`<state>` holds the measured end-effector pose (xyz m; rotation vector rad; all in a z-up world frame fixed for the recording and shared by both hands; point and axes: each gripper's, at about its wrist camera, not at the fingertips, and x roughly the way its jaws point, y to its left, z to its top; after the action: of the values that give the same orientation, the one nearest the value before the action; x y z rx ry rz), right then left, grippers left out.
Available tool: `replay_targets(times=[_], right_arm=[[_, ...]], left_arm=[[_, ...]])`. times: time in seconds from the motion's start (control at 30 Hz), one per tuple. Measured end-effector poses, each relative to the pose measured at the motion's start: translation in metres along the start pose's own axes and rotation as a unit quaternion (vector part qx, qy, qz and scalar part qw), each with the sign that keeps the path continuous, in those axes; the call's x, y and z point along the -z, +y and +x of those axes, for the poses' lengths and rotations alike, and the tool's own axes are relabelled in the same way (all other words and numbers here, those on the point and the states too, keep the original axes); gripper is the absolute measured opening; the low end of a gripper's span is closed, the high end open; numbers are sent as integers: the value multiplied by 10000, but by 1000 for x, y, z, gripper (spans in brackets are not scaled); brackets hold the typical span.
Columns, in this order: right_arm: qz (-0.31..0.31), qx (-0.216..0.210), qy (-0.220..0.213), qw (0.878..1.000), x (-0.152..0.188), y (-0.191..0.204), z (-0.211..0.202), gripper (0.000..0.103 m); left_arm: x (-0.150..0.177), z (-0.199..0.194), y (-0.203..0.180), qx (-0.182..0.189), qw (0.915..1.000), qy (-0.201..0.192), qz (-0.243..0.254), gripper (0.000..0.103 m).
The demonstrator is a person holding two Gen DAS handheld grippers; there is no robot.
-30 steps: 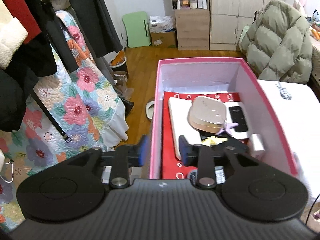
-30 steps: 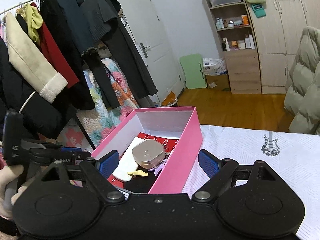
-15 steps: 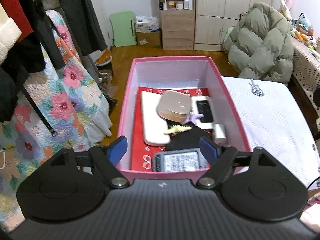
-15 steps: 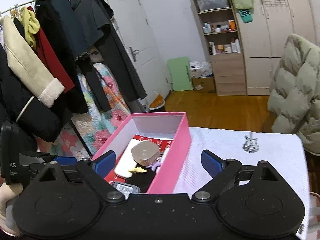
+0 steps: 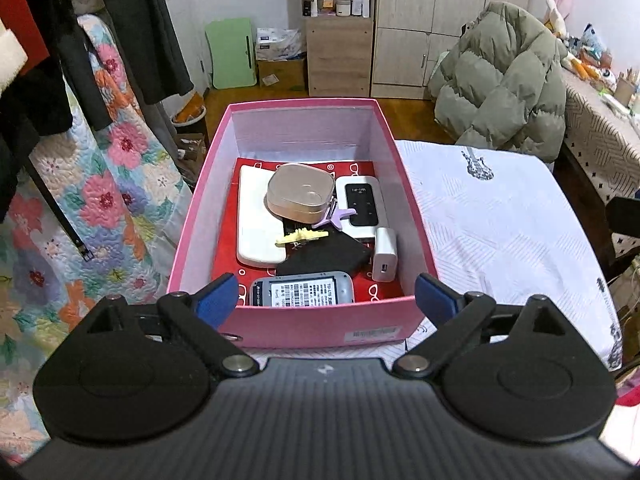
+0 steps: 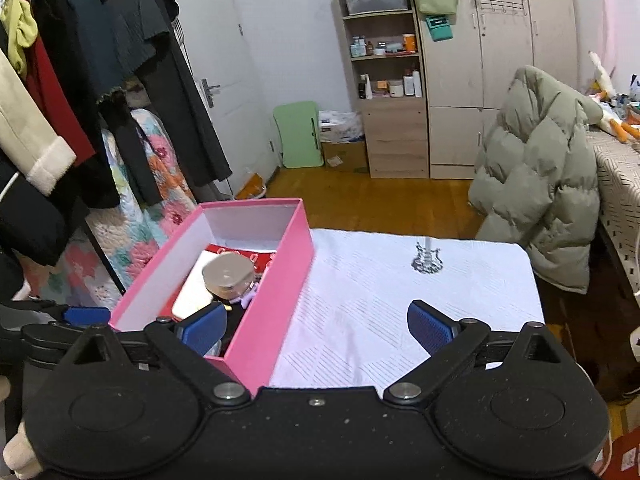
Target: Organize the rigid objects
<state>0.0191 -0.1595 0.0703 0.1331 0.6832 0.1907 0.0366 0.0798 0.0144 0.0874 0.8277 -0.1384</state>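
Left wrist view: a pink box [image 5: 304, 332] sits at the left edge of a table under a white cloth [image 5: 492, 236], with a floral quilt [image 5: 100, 200] hanging just beside it and dark coats on a rail above. A padded green jacket [image 5: 500, 80] is draped beyond the table, near a wooden shelf unit [image 5: 340, 28]. The left gripper [image 5: 324, 300] hovers at the box's near wall, its jaws opening, nothing between the blue pads but that wall behind them. Inside, on a red patterned liner, lie one long white slab [image 5: 256, 220], one beige rounded case [image 5: 300, 196] resting partly on it, one white device with a black panel [image 5: 360, 204], one small white charger block [image 5: 385, 254], one purple clip [image 5: 338, 218], one yellow clip [image 5: 300, 237], one flat black item [image 5: 324, 260] and one grey device with a barcode label [image 5: 302, 290] nearest the gripper.

Right wrist view: the right gripper [image 6: 316, 328] hangs over the box's right wall and the cloth, jaws opening and wide apart, holding nothing. Its left pad covers part of the box's contents; the beige case and purple clip show beyond. One guitar print [image 6: 427, 258] marks the cloth. The left gripper's blue pad shows at the far left.
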Motion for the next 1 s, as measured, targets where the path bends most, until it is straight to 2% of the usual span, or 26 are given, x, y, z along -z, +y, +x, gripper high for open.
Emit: replay_targets(times=[0.3,1.0], right_arm=[[-168,266,7,9995,14,1,-3,99],[-276,633,40,9976,29,6,2,99]], left_arm=[[14,-2,-21,-100,9998,-81,125,103],[26,9,-22,-374,9992,-20,102,103]])
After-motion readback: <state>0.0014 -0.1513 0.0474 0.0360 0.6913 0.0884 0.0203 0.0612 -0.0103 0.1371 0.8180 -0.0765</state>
